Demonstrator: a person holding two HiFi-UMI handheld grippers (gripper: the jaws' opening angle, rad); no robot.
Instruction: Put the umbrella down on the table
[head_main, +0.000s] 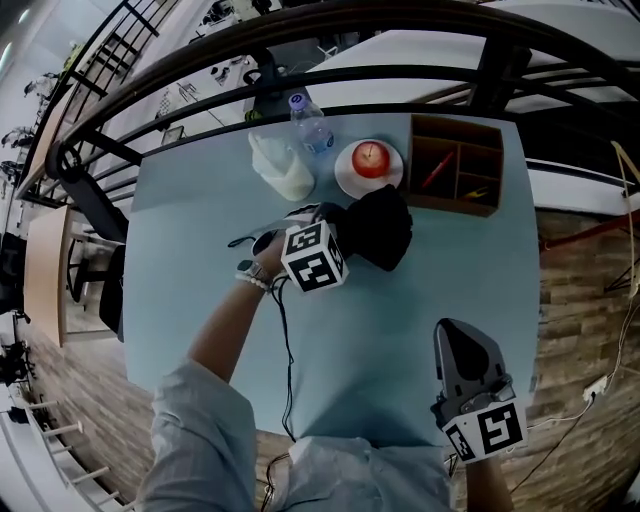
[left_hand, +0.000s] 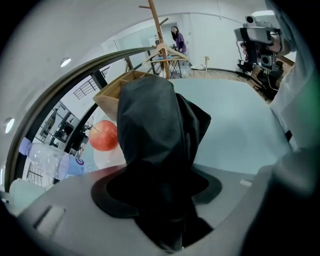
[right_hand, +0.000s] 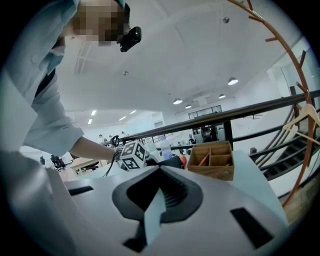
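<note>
- Table (head_main: 430, 300): pale blue top that fills the middle of the head view. All the small things stand along its upper edge in the frame.
- Railing (head_main: 300, 45): dark curved bars arcing across the top of the head view, beyond the table's far side.
- Umbrella (left_hand: 155, 125): black and folded, with the fabric bunched. It is at the centre of the head view, just below the plate in the frame, and rises up the middle of my left gripper view. I cannot tell whether its far end touches the table (the fabric hides the underside).
- Left gripper (left_hand: 160, 187): mine, tilted steeply down over mid-table. The jaws are set wide and clamped on the umbrella, which fills the gap between them. Its marker cube (head_main: 314, 257) shows just left of the umbrella in the head view.
- Right gripper (right_hand: 159, 192): at the lower right of the head view, near the table's near edge and well apart from the umbrella. The jaws are together with nothing between them (only a pale sliver shows through).
- Wooden box (head_main: 457, 165): upper right of the table, open-topped and split into compartments. A red stick-like thing lies in the left one.
- White container (head_main: 283, 166): upper centre-left, just left of the plate.
- Plate (head_main: 348, 172): white and round, between the container and the box.
- Bottle (head_main: 311, 122): clear plastic and upright, above the container in the frame.
- Apple (head_main: 369, 157): red, sitting on the plate.
- Cable (head_main: 287, 340): thin and black, trailing from my left wrist down the frame.
</note>
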